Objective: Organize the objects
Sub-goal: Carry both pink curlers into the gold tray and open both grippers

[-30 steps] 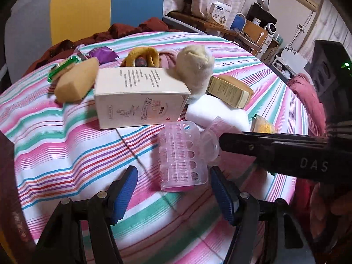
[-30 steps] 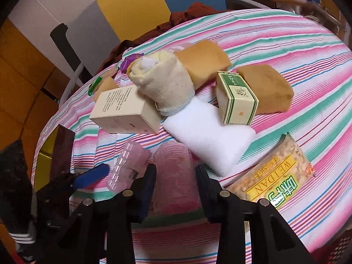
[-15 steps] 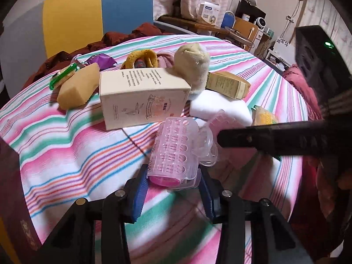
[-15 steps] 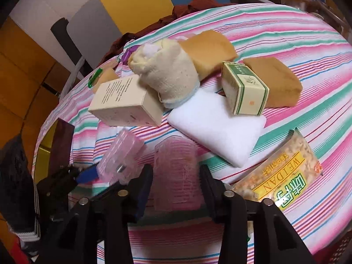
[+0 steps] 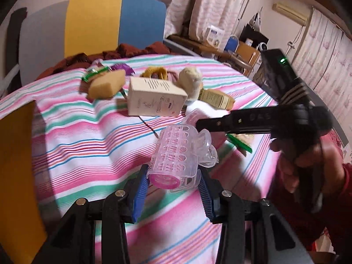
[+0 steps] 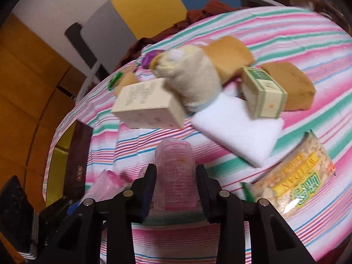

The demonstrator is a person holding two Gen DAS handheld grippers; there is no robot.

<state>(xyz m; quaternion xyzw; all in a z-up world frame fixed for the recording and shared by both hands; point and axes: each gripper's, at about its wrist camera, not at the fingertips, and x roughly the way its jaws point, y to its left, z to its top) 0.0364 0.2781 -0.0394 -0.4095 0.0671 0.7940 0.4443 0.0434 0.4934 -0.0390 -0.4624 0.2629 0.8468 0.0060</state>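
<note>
Blue pads of the left gripper [image 5: 173, 179] closed on a clear-shelled pink hair roller [image 5: 173, 156], gripped at its near end and apparently raised off the striped tablecloth [image 5: 88, 136], long axis pointing away from the camera. Black fingers of the right gripper [image 6: 176, 186] likewise clamped on a second pink roller [image 6: 175, 176], standing between them with its rounded far end up and clear of the cloth. Judged light, hollow and springy, both rollers; thin plastic cage likely to flex or pop loose under a hard squeeze, so a moderate grip across the middle of the barrel, not on the flared clip wing at the right of the left-hand roller, seems safest. Ribbed surface probably helpful against slipping. Beyond the rollers, a cream carton [image 5: 155, 99] lying on its side, a rolled beige towel [image 6: 191, 77] touching it, a white pad [image 6: 237, 129] under a green-banded box [image 6: 263, 92], tan sponges [image 6: 288, 85] behind, and a yellow-labelled snack packet [image 6: 294, 184] near the table edge on the right. Dark box [image 6: 77, 154] at the left rim in the right wrist view. No destination for the rollers evident.
</note>
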